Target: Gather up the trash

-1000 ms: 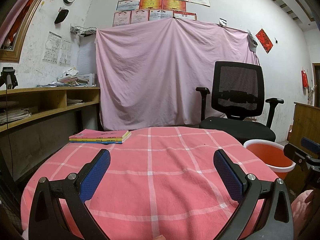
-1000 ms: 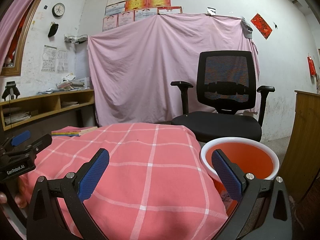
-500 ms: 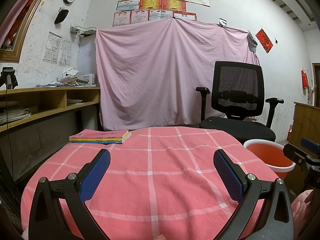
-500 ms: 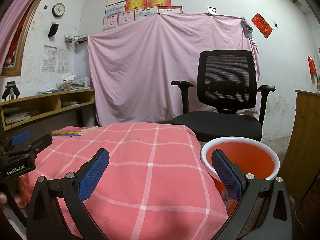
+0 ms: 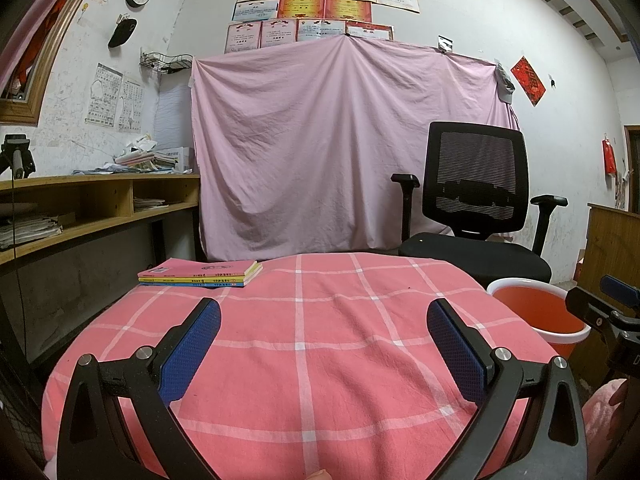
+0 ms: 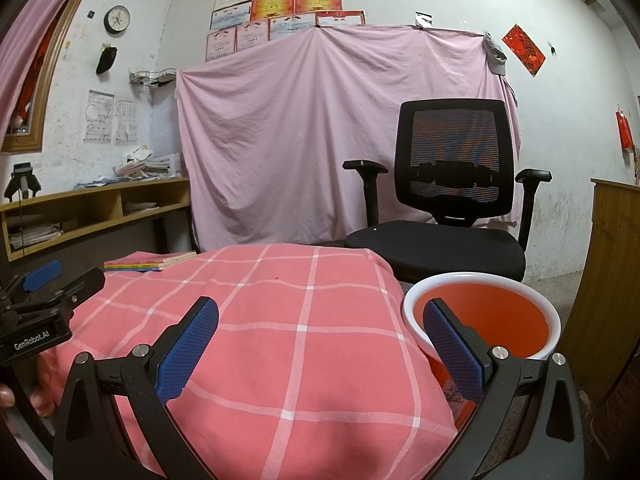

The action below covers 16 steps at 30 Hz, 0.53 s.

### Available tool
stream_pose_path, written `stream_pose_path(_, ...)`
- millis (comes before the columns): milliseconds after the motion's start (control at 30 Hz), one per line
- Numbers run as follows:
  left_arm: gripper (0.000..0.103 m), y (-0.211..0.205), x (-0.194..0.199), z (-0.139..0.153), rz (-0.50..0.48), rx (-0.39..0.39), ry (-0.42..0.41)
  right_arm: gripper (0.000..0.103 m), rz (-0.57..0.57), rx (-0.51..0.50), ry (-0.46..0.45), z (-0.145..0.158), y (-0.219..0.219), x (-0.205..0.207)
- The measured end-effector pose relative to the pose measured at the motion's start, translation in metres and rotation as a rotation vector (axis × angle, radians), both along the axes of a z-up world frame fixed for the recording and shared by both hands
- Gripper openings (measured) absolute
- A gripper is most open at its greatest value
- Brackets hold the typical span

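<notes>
An orange bucket with a white rim [image 6: 484, 320] stands on the floor just right of the table; it also shows at the right of the left wrist view as the bucket [image 5: 536, 312]. My left gripper [image 5: 324, 320] hovers open over the pink checked tablecloth [image 5: 320, 360], nothing between its blue pads. My right gripper [image 6: 320, 320] is open too, held over the table's right edge, its right finger [image 6: 452, 344] in front of the bucket. I see no loose trash on the cloth in either view.
A stack of thin books [image 5: 200, 274] lies at the table's far left corner. A black mesh office chair [image 6: 444, 216] stands behind the table and bucket. A wooden shelf desk [image 5: 92, 208] runs along the left wall; a wooden cabinet [image 6: 608, 272] is at the right.
</notes>
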<state>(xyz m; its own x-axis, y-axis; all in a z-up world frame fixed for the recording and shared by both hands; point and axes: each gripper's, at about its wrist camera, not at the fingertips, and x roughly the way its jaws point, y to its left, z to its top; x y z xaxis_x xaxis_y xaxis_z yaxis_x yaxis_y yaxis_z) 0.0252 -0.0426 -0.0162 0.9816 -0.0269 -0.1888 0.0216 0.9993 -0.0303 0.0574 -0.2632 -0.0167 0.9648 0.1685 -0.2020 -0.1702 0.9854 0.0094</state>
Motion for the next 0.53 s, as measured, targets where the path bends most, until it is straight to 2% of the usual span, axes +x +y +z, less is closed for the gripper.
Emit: stream_pose_path(533, 0.101, 0.0004, 0.0029, -0.0009, 0.006, -0.014, 0.023, 0.103, 0.001, 0.000, 0.003, -0.0010, 0.0018, -0.0015)
